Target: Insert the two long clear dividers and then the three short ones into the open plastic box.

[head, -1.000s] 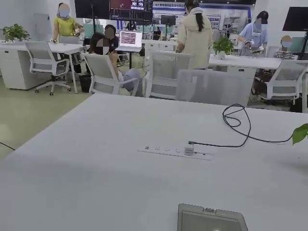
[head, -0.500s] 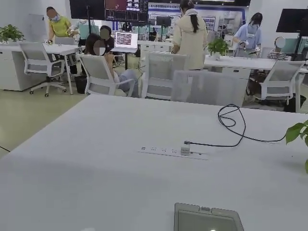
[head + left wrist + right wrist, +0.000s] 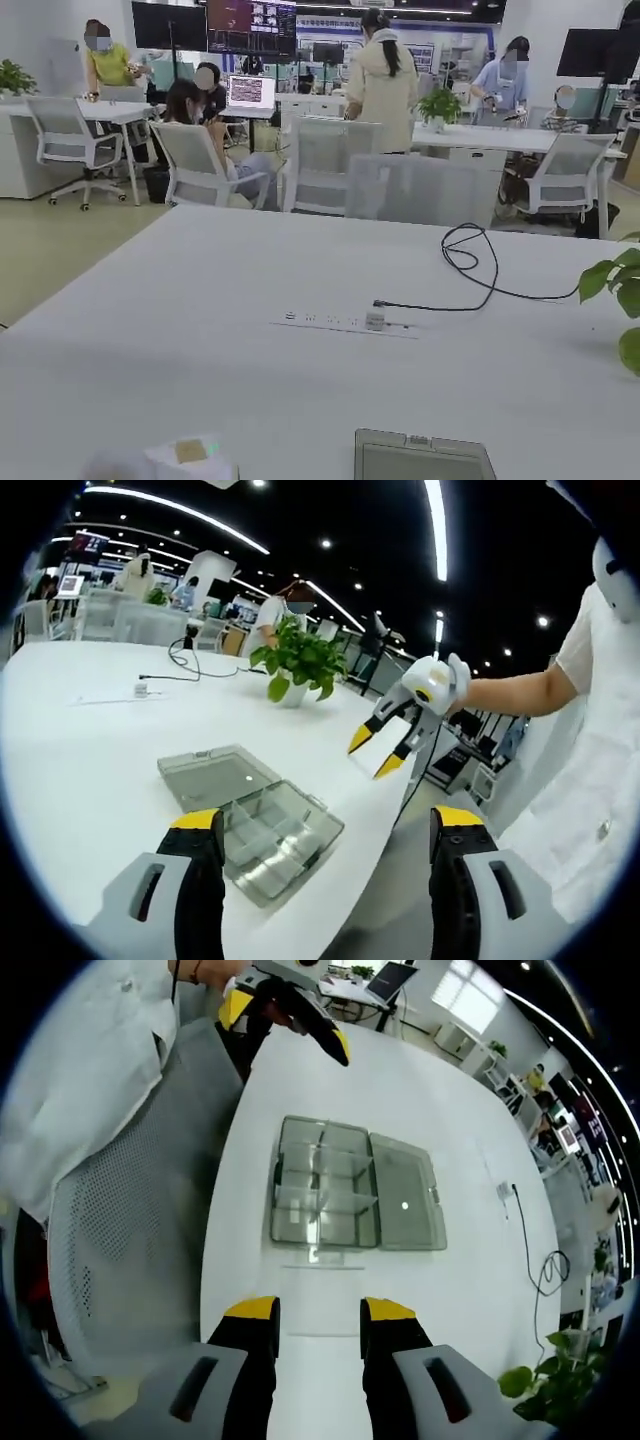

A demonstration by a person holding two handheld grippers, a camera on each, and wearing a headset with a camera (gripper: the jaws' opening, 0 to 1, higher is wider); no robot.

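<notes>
The box (image 3: 274,1200) lies open on the white table (image 3: 400,1090), close to the edge where the person stands, with its lid (image 3: 405,1205) folded flat on the far side. In the right gripper view the inside looks crossed by clear walls that split it into small compartments, though clear plastic on clear plastic makes it hard to count them or to tell whether all five are seated. A thin clear strip (image 3: 322,1258) lies on the table just beside the box's near wall; I cannot tell whether it is a loose divider or part of the box.

The right gripper (image 3: 318,1308) hangs above the table on the near side of the box, its claw parted with nothing between; the left gripper (image 3: 325,820) is off to the side and well apart from the box, its claw spread wide and empty.

Farther out stand a leafy plant (image 3: 295,665), a looped black cable (image 3: 470,260) and a power strip (image 3: 345,322) set in the table; a grey mesh chair (image 3: 130,1220) is at the table's edge.

My judgement is that no divider is in hand, so this falls between steps, either just before the first pick or close to the end. The next move calls for looking down at the box, checking the strip, and if it is a divider, pinching it by its thin edge and lining it up with its slots.
</notes>
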